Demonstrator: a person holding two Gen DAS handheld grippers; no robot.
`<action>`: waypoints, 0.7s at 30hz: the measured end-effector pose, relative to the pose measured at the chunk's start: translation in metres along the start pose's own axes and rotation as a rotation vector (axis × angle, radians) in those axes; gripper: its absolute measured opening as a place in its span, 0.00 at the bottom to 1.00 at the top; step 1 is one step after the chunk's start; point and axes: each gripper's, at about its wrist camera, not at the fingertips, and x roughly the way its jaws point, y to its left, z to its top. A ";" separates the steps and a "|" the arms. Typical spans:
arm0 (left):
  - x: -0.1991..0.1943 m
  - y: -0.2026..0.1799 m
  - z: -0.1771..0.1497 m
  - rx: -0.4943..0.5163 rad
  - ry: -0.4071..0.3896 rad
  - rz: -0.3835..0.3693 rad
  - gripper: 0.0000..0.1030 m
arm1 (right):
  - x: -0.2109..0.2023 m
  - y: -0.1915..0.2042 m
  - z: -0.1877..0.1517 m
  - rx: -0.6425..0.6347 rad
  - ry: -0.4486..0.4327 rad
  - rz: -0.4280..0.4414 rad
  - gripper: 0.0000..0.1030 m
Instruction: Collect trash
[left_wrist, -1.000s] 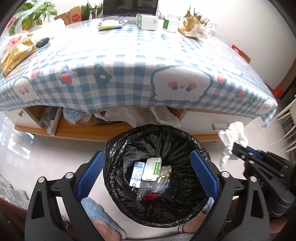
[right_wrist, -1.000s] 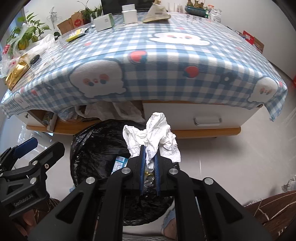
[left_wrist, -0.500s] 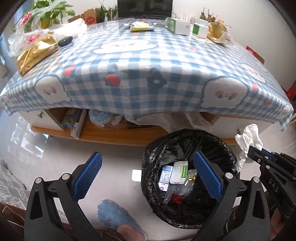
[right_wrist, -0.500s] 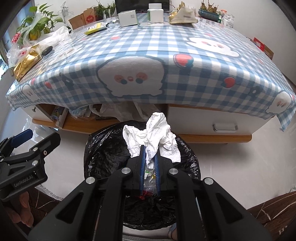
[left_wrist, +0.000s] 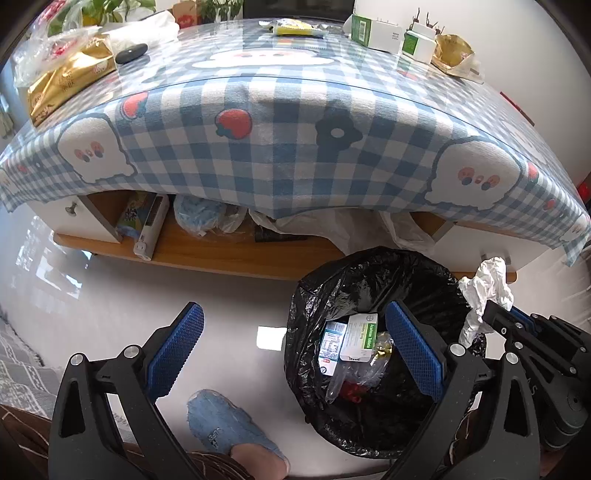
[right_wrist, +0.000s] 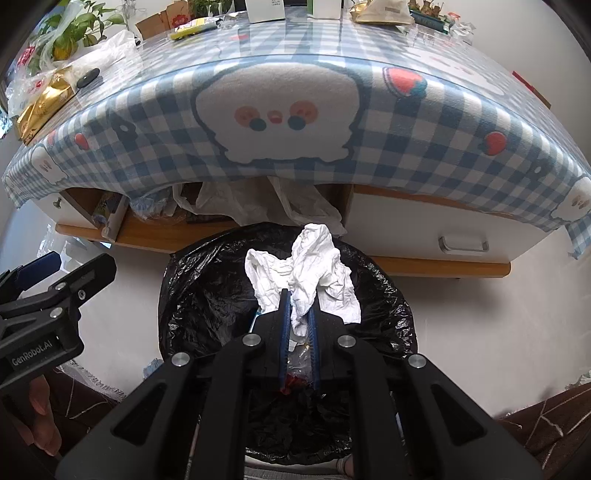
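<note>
Desk: I see it filling the upper half of both views, draped in a blue-and-white checked cloth with ghost and strawberry prints; boxes and bags sit along its far edge.
Floor: pale and glossy, running under the desk's lower shelf.
Bin: lined with a black bag, standing on the floor just in front of the desk; at 4 o'clock in my left view, dead centre in my right view.
Bin contents: small cartons, clear plastic and something red lie at the bottom.
Left claw: jaws spread wide, holding nothing; its right finger hangs over the bin's mouth, its left one over bare floor.
Right claw: pinched nearly closed on the tissue, over the bin's opening.
Tissue: crumpled white wad, sticking up from the right claw's tips above the bin; at 3 o'clock in my left view.
Slipper: blue, at 6 o'clock beside the bin.
</note>
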 end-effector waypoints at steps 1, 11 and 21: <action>0.001 -0.001 0.000 -0.001 0.002 0.000 0.94 | 0.001 0.001 0.000 -0.001 0.001 0.000 0.08; 0.002 0.001 0.000 -0.005 0.011 0.000 0.94 | 0.000 0.000 -0.001 -0.004 -0.009 -0.012 0.22; -0.016 -0.003 0.003 0.002 -0.009 0.000 0.94 | -0.029 -0.014 -0.001 0.012 -0.080 -0.033 0.58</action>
